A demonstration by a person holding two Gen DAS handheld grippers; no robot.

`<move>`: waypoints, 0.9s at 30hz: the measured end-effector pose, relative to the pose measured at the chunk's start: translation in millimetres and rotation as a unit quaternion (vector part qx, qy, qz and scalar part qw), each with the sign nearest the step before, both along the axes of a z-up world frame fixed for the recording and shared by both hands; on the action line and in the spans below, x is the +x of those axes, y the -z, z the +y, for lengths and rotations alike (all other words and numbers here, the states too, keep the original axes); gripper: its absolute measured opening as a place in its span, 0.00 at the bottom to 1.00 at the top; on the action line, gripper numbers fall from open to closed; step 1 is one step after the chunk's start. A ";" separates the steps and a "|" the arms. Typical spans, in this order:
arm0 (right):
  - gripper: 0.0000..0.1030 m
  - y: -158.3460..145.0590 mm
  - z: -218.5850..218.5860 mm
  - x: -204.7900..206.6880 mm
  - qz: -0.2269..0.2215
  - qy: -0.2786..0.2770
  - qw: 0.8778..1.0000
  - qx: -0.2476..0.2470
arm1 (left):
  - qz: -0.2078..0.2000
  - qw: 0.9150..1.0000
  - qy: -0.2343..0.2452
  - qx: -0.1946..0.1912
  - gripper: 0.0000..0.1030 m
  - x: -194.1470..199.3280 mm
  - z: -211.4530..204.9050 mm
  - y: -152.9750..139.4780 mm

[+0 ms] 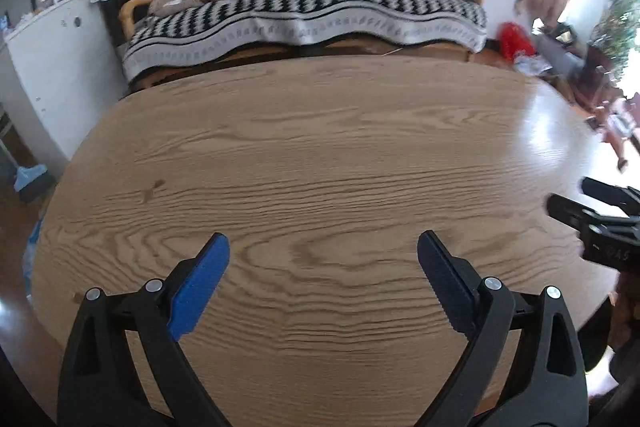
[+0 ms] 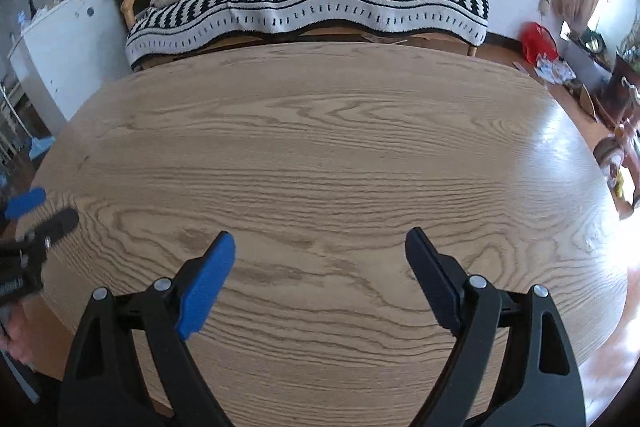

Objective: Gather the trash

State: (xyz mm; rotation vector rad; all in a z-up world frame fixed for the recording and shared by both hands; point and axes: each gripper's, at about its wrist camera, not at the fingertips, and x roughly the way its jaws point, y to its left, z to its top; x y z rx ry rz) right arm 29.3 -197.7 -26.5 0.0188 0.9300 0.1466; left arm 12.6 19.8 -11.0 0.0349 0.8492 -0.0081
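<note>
We hold the left gripper (image 1: 323, 241) and the right gripper (image 2: 320, 239) side by side, both tilted downward with jaws spread wide and nothing between their blue pads (image 1: 200, 283), each showing at the other view's edge.

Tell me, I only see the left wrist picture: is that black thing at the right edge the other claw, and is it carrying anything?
Observer: Yes, the right claw; its own camera shows it wide open, only bare table between its fingers.
Operator: Who holds my claw?
Observer: The right view catches the left claw with a person's hand behind it.
Operator: Any trash?
Observer: Likely crumpled paper on the floor beside a red bag, blurred in yours.
</note>
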 end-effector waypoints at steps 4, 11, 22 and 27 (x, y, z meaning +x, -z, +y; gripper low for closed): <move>0.84 -5.5 -11.7 -4.3 -0.010 0.013 1.000 0.002 | 0.002 1.000 -0.013 0.013 0.89 8.2 -15.0 14.1; 0.85 -10.0 -29.6 -4.6 -0.010 0.042 0.999 0.021 | 0.003 1.000 0.010 0.001 0.89 17.6 -30.8 18.5; 0.87 -11.0 -18.6 -14.9 -0.013 0.027 0.999 0.011 | 0.033 0.998 -0.019 -0.054 0.89 25.5 -10.4 24.7; 0.87 -10.7 -20.9 -16.6 -0.011 0.030 0.999 0.009 | 0.029 0.998 -0.017 -0.051 0.89 24.5 -12.3 22.9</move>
